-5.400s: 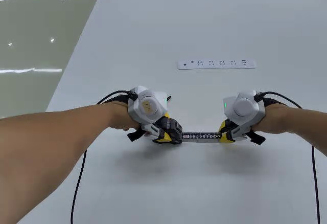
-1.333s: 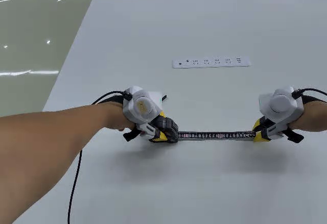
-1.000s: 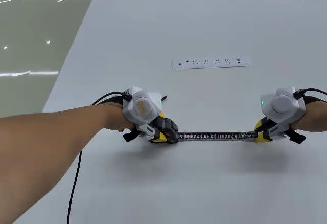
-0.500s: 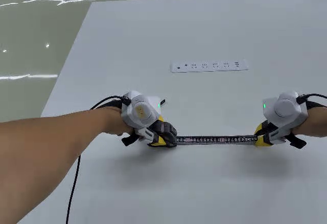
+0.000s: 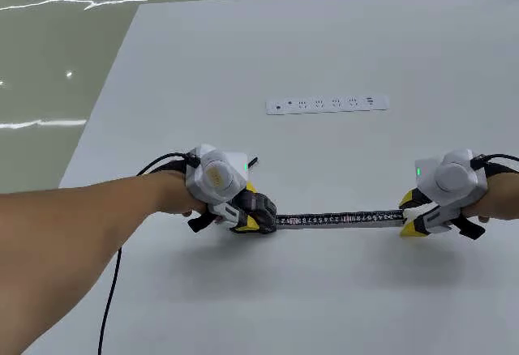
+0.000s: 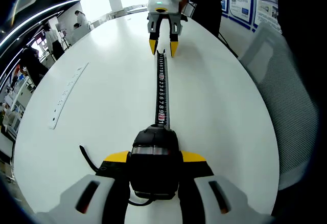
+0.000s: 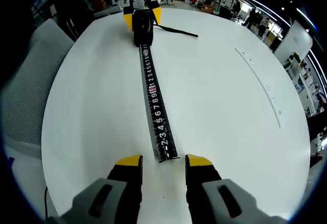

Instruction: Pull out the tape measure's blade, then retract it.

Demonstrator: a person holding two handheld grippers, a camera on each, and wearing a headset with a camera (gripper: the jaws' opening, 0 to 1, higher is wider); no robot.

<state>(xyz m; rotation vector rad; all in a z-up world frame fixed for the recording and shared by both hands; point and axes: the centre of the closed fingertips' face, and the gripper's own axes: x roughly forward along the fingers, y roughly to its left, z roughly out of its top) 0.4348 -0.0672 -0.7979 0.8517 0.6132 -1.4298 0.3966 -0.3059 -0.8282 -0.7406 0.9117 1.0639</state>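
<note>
Yellow-tipped fingers (image 7: 129,161) of the right gripper (image 7: 163,161) stand apart and clamp nothing. The blade's hooked end lies flat between them, and I cannot tell whether it touches either one. Half a second ago those fingers were pinched on that end; they have since let go.

Left gripper (image 6: 156,157): fingers closed on the sides of the tape measure (image 6: 156,144), whose case is a black, blocky, rubbery-looking body resting on the desk (image 5: 324,39).

Blade (image 7: 155,101): narrow dark strip with pale numerals and one red mark. It runs straight and flat along the desk from the case to the right gripper, drawn out about as far as before.

A thin black strap (image 7: 176,31) trails from the case onto the desk. A black cable (image 5: 162,160) leaves the left gripper at the wrist.

The desk surface is smooth, matte white. A long, flat white power strip (image 5: 328,104) lies beyond the blade, well apart and roughly parallel to it.
</note>
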